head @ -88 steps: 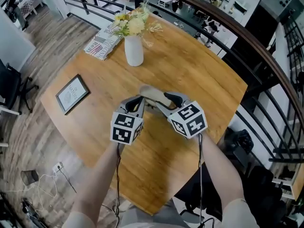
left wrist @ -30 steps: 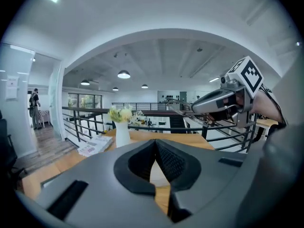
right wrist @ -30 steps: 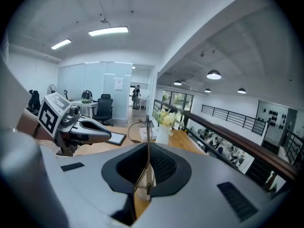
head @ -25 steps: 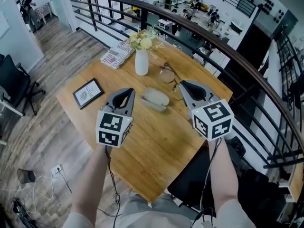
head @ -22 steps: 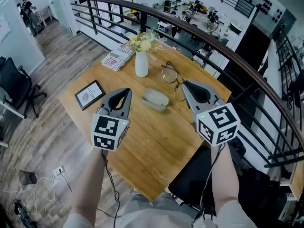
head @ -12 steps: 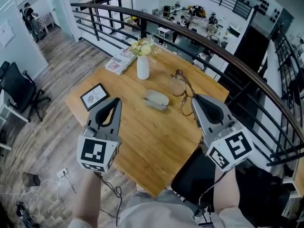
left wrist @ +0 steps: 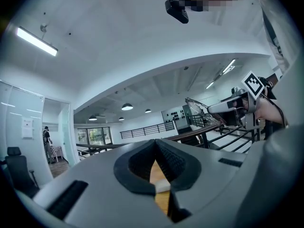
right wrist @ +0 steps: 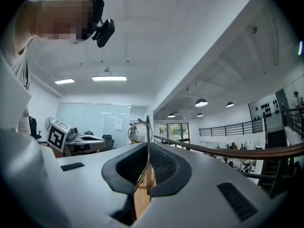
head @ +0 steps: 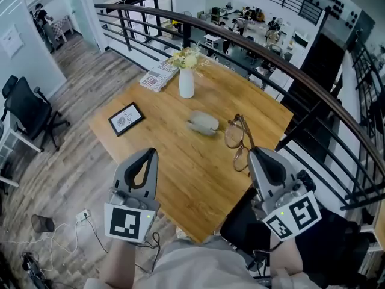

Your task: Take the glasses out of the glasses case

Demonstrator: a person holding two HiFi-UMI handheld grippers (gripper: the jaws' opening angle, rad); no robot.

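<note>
The grey glasses case lies closed on the round wooden table, with neither gripper near it. My right gripper is shut on one thin arm of the gold-rimmed glasses, which hang in the air over the table's right edge, well clear of the case. In the right gripper view the arm of the glasses runs up between the closed jaws of my right gripper, with a lens ring above. My left gripper is shut and holds nothing, near the table's front edge. Its jaws meet in the left gripper view.
A white vase of flowers, a folded magazine and a black picture frame sit on the far and left parts of the table. A dark railing curves behind it. An office chair stands at left.
Both grippers have drawn back toward me and risen. The right one has carried the glasses away from the case toward the table's right edge. The case has stayed where it was.
</note>
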